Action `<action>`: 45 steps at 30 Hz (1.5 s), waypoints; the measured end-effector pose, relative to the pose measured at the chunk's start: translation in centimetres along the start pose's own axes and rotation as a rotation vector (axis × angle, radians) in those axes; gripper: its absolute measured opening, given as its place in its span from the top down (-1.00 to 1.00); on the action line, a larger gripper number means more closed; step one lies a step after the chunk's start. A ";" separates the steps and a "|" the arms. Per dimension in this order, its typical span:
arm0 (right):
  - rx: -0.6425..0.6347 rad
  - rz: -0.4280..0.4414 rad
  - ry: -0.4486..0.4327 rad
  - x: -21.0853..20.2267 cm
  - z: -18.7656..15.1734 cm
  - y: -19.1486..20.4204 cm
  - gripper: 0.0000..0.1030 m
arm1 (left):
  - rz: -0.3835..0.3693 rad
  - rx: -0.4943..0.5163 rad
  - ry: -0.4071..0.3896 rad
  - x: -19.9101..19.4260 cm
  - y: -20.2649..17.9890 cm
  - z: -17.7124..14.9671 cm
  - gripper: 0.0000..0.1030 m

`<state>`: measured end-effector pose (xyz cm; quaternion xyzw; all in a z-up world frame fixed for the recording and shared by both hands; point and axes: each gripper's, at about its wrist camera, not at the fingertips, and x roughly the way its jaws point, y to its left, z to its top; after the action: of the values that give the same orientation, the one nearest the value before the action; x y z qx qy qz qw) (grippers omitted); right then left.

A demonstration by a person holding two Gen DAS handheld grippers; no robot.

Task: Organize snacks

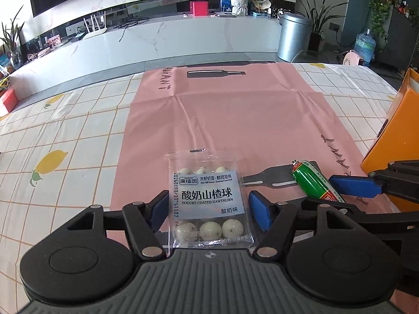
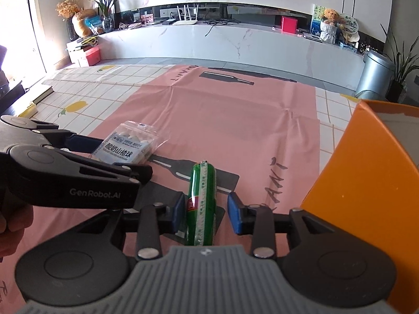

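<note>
A clear pack of yogurt-coated hawthorn balls lies on the pink mat between the open fingers of my left gripper; the blue pads stand on either side of it with small gaps. It also shows in the right wrist view. A green sausage lies on the mat between the open fingers of my right gripper, the left pad close to it, the right pad apart. The sausage also shows in the left wrist view.
An orange box stands at the right, close to my right gripper; it also shows in the left wrist view. The pink mat lies on a lemon-print tablecloth. A metal bin stands beyond the table.
</note>
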<state>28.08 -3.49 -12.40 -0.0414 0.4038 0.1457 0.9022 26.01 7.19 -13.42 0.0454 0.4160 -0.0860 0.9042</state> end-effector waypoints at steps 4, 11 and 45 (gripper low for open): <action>-0.007 -0.002 -0.007 0.0 -0.1 0.3 0.40 | -0.007 -0.006 0.004 -0.2 0.0 0.0 -0.33; 0.012 0.002 -0.006 -0.6 0.1 0.2 0.62 | -0.007 -0.023 0.005 -1.5 0.0 0.0 -0.28; 0.320 -0.152 0.079 -24.1 -2.6 -18.3 0.62 | -0.426 0.238 -0.009 -12.1 -21.7 8.7 -0.28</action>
<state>16.43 -26.93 2.90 0.0667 0.4527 0.0092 0.8891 20.63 -13.98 1.18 0.0623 0.3990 -0.3233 0.8558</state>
